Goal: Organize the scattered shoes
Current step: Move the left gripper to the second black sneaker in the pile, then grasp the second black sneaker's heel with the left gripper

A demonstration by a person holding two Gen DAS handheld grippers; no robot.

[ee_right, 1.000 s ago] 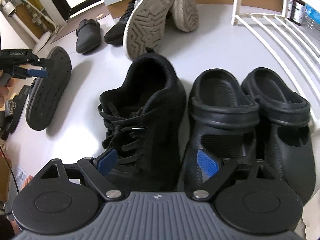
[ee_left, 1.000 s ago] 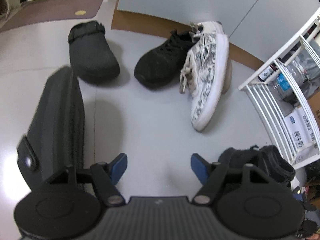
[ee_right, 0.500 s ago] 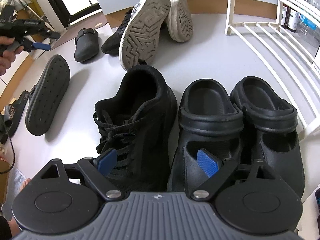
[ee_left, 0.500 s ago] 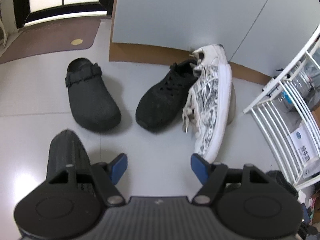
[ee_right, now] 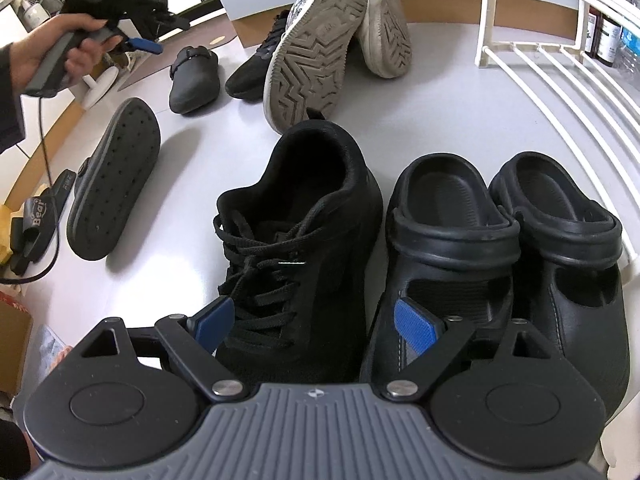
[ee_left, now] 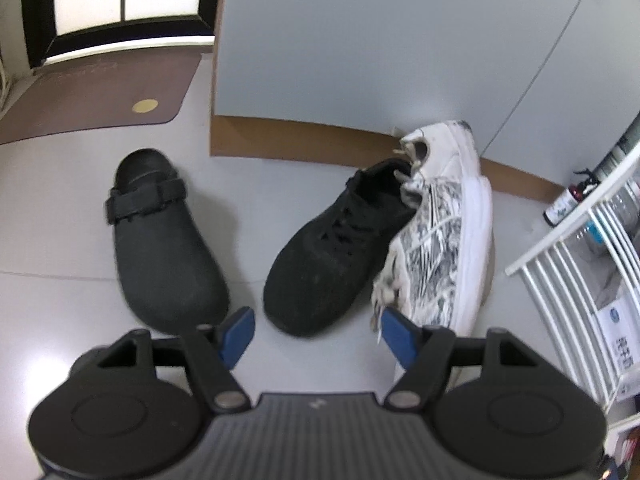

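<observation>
Left tongs: my left gripper [ee_left: 316,338] stands wide with nothing between the blue pads, tilted down over bare floor [ee_left: 60,248]; the toe of the black sneaker [ee_left: 336,244] lies just ahead of them.
Right tongs: my right gripper [ee_right: 316,330] is spread wide too, pads [ee_right: 414,326] not pressing anything, with the laced black shoe [ee_right: 296,248] sitting between and under them.
Scattered shoes, left view: a black strap clog [ee_left: 160,236] lies apart to the left of the sneaker; a white patterned sneaker [ee_left: 440,232] on its side leans against the sneaker, by the wall.
Lined-up shoes, right view only: beside the laced shoe stands a pair of black clogs [ee_right: 452,240], side by side and touching, next to the white wire rack [ee_right: 560,80].
Seen only from the right: an overturned black sandal [ee_right: 112,180] sole-up, a "Bear" slipper [ee_right: 36,216] at the left edge, and grey soles of two white sneakers.
Hand pose: I see the person's left hand [ee_right: 60,52] wrapped around the raised left tool's handle, top left.
Hard to tell: the second white sneaker is mostly hidden; bottles on the rack are cut off.
</observation>
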